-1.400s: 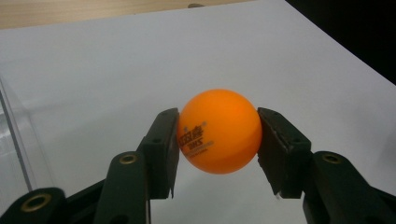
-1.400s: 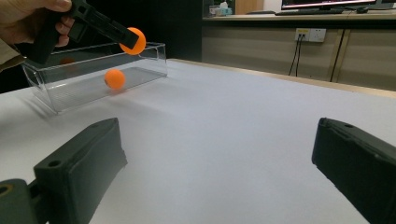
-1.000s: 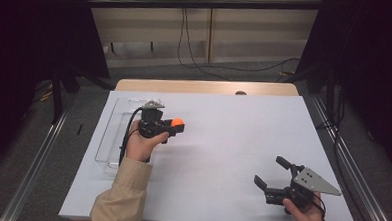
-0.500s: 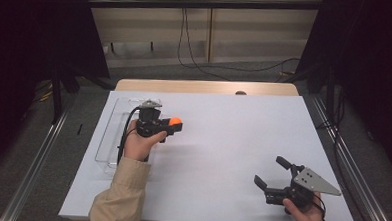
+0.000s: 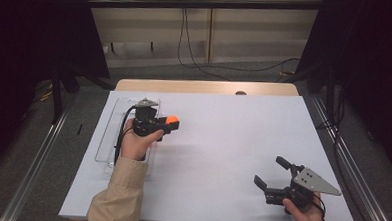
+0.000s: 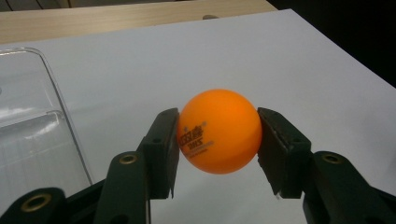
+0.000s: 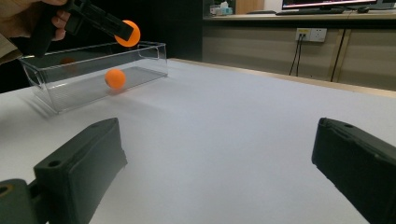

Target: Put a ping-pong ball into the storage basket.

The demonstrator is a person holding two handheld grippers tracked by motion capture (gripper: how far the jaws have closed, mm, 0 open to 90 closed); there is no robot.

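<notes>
The left gripper (image 5: 169, 124) was clamped on an orange ball (image 6: 218, 130), its 2 black jaws pressing the ball's opposite sides at about the widest part, a hold that likely kept the smooth round thing from slipping out. The ball hung in the air above the white table (image 5: 222, 141), just beside the right-hand wall of a clear plastic bin (image 5: 108, 136) that lay along the table's left edge; in the right gripper view the ball (image 7: 128, 32) sat a little higher than the bin's rim (image 7: 93, 49), which suggests it was being carried toward the bin to be dropped in. A 2nd orange ball (image 7: 115, 78) already rested on the bin's floor. Being a sphere, the held ball had no long axis and no true heading; the 1 cue to its turn was dark printed lettering, which faced the left gripper's camera and ran slightly tilted across the lower left of the ball. The bin's long axis ran away from the person, parallel to the table's left edge. The right gripper (image 5: 276, 176) sat low near the table's front right corner, well apart from the ball, its jaws spread wide and holding nothing, likely idle while waiting.
</notes>
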